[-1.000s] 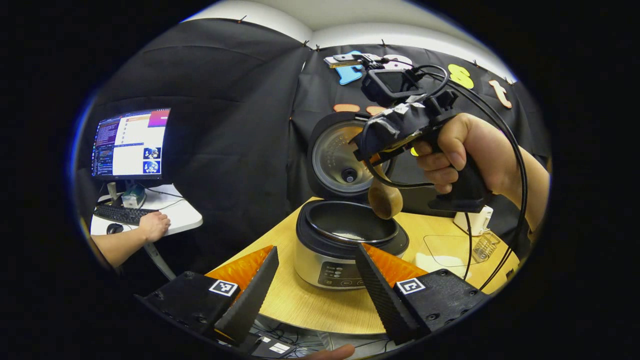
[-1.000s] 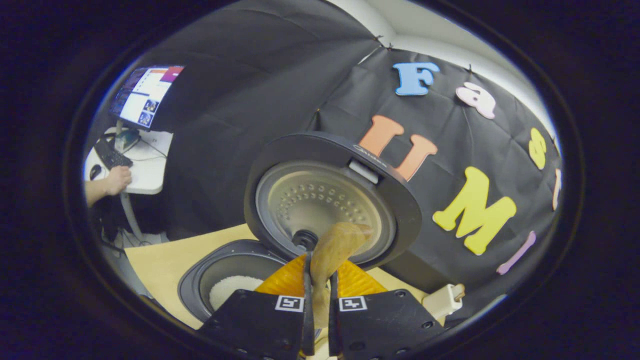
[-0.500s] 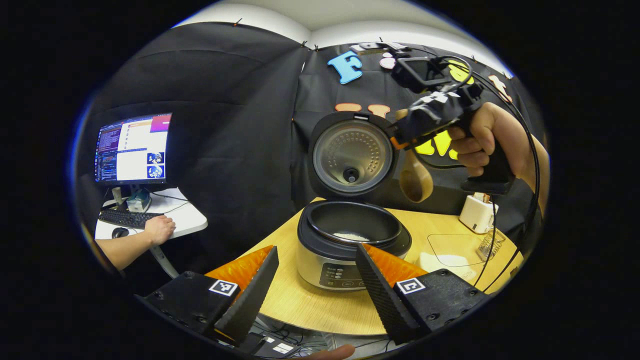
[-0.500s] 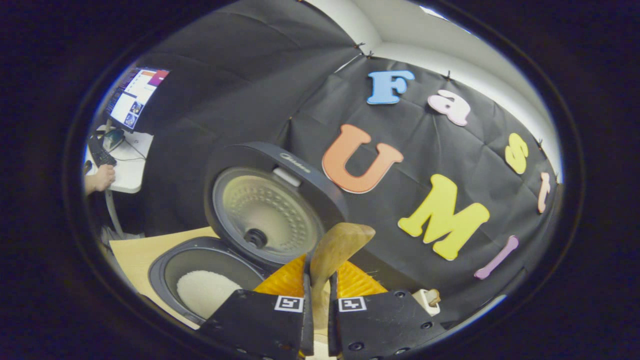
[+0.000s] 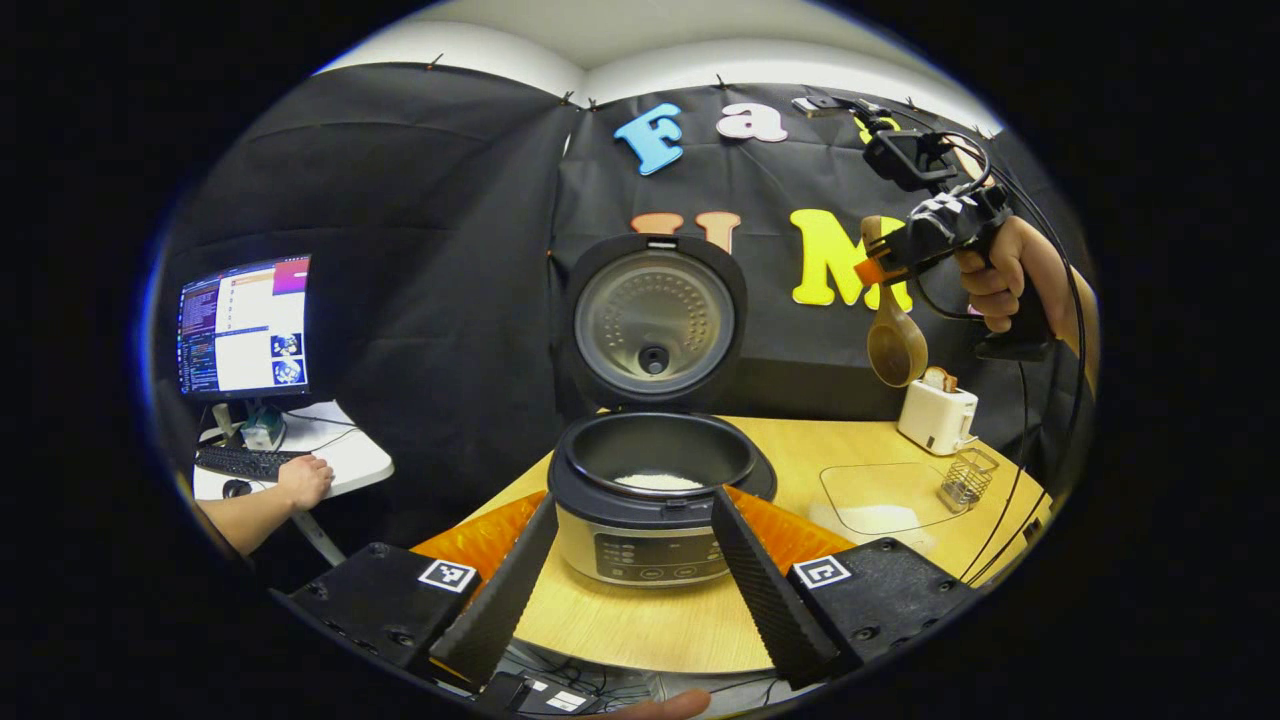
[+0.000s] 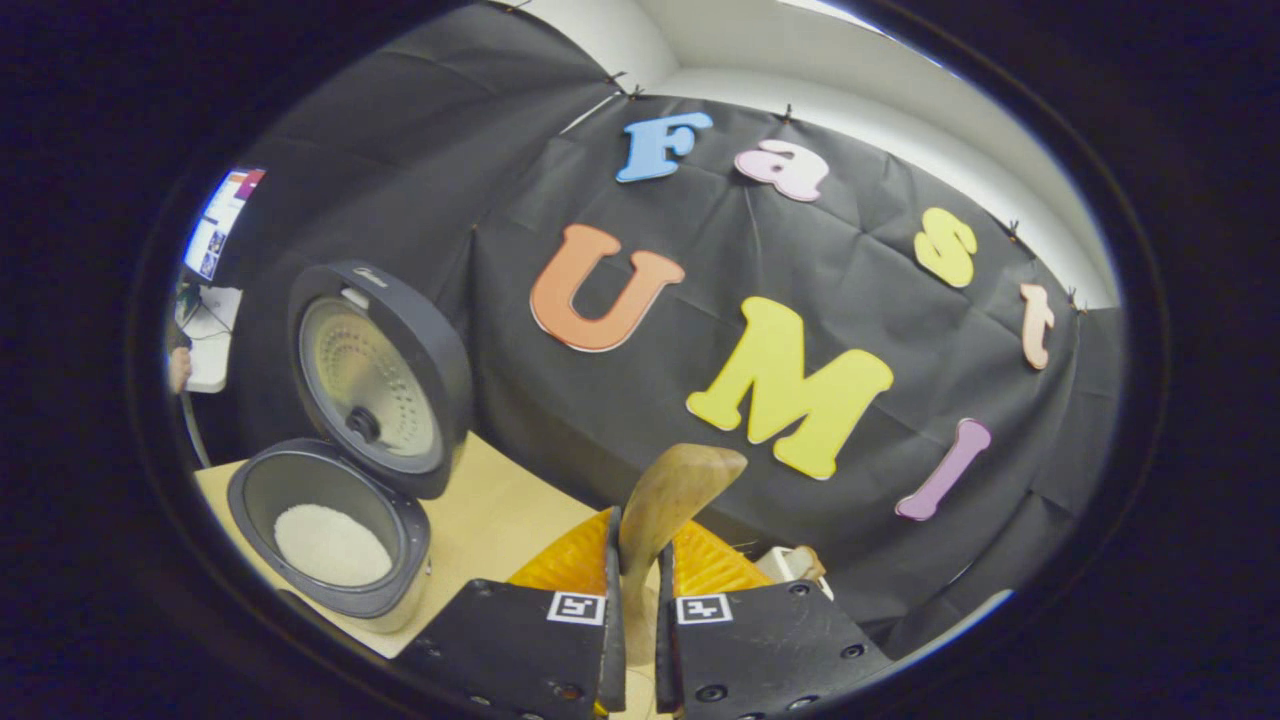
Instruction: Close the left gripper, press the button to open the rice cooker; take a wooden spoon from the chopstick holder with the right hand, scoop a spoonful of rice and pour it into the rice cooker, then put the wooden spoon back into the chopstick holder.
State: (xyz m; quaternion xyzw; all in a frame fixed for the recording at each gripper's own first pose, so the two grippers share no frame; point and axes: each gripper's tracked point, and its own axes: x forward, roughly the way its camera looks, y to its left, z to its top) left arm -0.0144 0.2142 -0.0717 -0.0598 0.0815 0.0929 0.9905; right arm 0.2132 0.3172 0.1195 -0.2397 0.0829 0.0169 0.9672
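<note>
Right tool is clamped on the wooden spoon, held high right of the cooker; its empty bowl hangs above the white holder. Left tool is spread wide, grasping nothing, low before the cooker, whose lid stands open with white rice inside, on the bench.

Even, soft overhead light fills the booth in both views, bright on the pale ceiling strip and swallowed by the black cloth. The monitor glows as a bright patch of its own, slightly washed out. The rice cooker lid's metal inner face carries a dull sheen, and the table shows only faint, diffuse shadows. Fisheye distortion bows straight lines and squeezes detail toward the rims. Focus is crisp mid-frame; little blur shows.
</note>
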